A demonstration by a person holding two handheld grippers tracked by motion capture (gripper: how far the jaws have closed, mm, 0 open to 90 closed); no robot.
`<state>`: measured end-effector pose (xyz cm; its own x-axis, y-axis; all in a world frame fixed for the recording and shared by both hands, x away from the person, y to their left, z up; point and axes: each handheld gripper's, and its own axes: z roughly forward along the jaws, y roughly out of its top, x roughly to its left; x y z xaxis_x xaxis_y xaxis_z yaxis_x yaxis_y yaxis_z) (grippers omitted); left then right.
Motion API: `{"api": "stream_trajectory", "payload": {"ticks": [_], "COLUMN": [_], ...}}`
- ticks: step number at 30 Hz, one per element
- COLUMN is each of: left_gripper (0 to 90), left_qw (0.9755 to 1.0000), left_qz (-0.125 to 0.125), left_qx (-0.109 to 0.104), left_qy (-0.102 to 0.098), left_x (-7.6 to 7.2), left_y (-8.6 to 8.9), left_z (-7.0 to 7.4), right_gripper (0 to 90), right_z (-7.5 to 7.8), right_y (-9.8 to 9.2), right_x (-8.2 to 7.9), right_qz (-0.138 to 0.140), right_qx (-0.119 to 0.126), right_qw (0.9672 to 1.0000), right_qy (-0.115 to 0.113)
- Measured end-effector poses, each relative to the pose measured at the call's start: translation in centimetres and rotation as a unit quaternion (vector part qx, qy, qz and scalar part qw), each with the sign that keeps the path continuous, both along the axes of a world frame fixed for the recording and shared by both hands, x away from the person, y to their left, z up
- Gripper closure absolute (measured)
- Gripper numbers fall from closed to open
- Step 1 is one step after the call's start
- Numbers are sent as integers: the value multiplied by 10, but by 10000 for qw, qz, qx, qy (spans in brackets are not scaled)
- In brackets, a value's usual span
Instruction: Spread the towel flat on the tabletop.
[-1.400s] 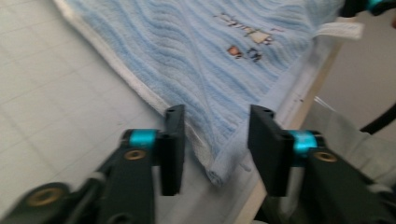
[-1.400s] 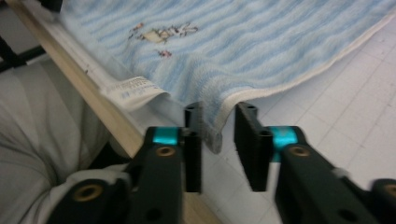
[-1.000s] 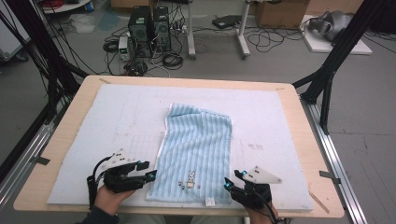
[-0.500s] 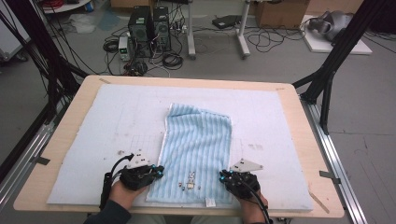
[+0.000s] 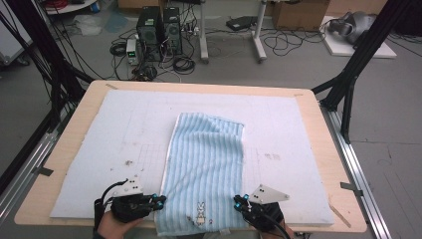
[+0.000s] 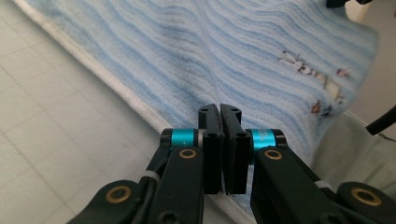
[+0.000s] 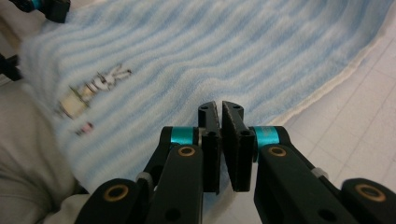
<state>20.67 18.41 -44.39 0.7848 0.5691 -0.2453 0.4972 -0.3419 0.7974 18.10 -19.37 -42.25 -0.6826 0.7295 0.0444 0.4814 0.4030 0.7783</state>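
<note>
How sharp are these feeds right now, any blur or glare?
High view: even light, no glare, soft detail. Left gripper view: jaws crisp, towel and its rabbit print blurred. Right gripper view: likewise, towel hazy toward the top.

Even soft light, weak shadows; tool views blurred toward edges.

Left tongs (image 5: pixel 158 200), right tongs (image 5: pixel 239 201): jaws closed.

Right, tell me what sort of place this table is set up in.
Probably a lab or workshop rigged for recording. A black frame stands around the padded table, computer towers and loose cables sit on the bare floor, and cardboard boxes stand behind.
</note>
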Motion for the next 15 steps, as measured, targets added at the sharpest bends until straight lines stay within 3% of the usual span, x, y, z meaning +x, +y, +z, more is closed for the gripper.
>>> {"api": "stream_trajectory", "payload": {"ticks": [4, 6, 7, 10, 13, 15], "left_gripper": [857, 638, 575, 541, 514, 470], "left_qw": [9999, 9993, 9988, 9975, 9972, 9964], "left_qz": [18, 331, 426, 568, 642, 794], "left_qx": [-21, -114, -152, -192, -97, 82], "left_qy": [-149, -152, -210, -376, -380, -294], "left_x": [-1, 5, 8, 19, 37, 49], "left_y": [1, 1, 1, -1, -10, -19], "left_z": [2, 3, 5, 10, 10, 6], "right_gripper": [828, 742, 714, 646, 560, 525], "right_z": [7, 5, 4, 1, -6, -15], "right_y": [-1, -1, -1, 0, 7, 10], "right_x": [-5, -1, 1, 9, 20, 32], "right_qz": [29, -78, -157, -294, -380, -491], "right_qx": [-78, -206, -200, -119, -355, -492], "right_qw": [9998, 9996, 9995, 9993, 9985, 9976], "right_qy": [-186, -184, -182, -219, -142, -2]}}
